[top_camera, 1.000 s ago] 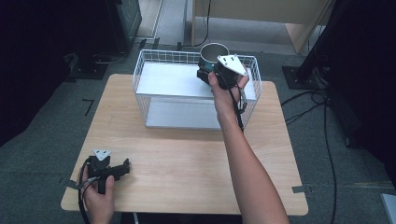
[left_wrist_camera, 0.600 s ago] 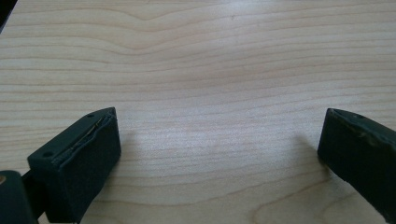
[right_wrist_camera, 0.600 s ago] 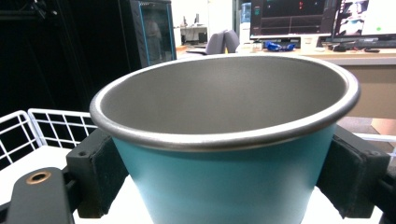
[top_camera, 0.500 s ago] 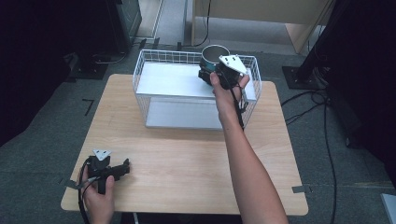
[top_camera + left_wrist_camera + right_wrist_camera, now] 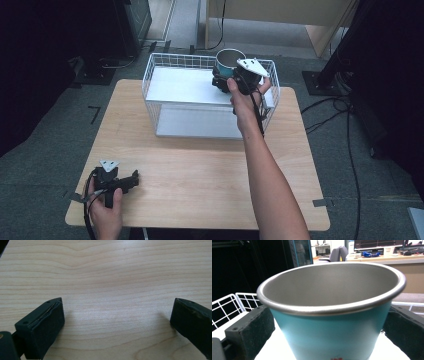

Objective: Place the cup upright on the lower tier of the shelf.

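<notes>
Bench (image 5: 200, 175) of pale wood is taken as the ground, and the white wire basket (image 5: 165, 75) at its far edge as the landmark. A white shelf (image 5: 180, 85) is fitted inside the basket. On that shelf, in the basket's far right corner, a teal cup (image 5: 227, 62) with a bare metal inside is seen upright, mouth up. The right gripper (image 5: 223, 79) is held at the cup's near side, just over the basket's right end. Its jaws have just been opening and now stand wide, one on each flank of the cup (image 5: 332, 322); the pads look clear of the wall, so the cup is judged released. The left gripper (image 5: 131, 180) rests well away from the basket, near the bench's front left corner, jaws wide apart over bare wood with nothing between them.
</notes>
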Demonstrator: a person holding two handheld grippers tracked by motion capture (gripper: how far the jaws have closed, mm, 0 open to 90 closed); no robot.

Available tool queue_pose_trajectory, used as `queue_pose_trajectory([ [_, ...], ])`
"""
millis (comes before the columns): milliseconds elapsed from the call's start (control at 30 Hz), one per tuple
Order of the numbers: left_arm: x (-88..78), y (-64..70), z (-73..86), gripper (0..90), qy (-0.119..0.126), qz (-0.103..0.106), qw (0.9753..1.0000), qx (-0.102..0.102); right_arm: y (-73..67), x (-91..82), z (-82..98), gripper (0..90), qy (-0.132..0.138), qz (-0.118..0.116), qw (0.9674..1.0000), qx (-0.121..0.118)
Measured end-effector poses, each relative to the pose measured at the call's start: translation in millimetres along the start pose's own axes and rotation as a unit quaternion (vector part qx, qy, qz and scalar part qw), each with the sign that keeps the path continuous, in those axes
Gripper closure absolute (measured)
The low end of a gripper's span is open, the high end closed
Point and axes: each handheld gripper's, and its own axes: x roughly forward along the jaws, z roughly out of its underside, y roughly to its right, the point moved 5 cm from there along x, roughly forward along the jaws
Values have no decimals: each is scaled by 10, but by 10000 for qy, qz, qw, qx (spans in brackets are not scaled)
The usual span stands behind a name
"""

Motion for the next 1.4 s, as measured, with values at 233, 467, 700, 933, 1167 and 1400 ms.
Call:
queue_pose_trajectory([
  [233,0,2,-1,0,3,11,10000,20,-26,-114,-4,0,55,-42,10000,-47],
  [467,0,4,-1,0,7,15,10000,22,-17,-315,7,0,130,-47,9998,-172],
  [700,-1,2,0,0,-2,16,10000,31,80,-542,29,0,238,27,9986,-472],
  [933,-1,2,0,0,-3,16,10000,33,189,-743,115,0,246,51,9979,-590],
  [1167,-1,3,0,0,-1,17,10000,30,231,-892,210,0,301,7,9976,-619],
  [1400,-1,3,0,0,-7,18,10000,29,273,-1057,292,0,318,-25,9976,-619],
])
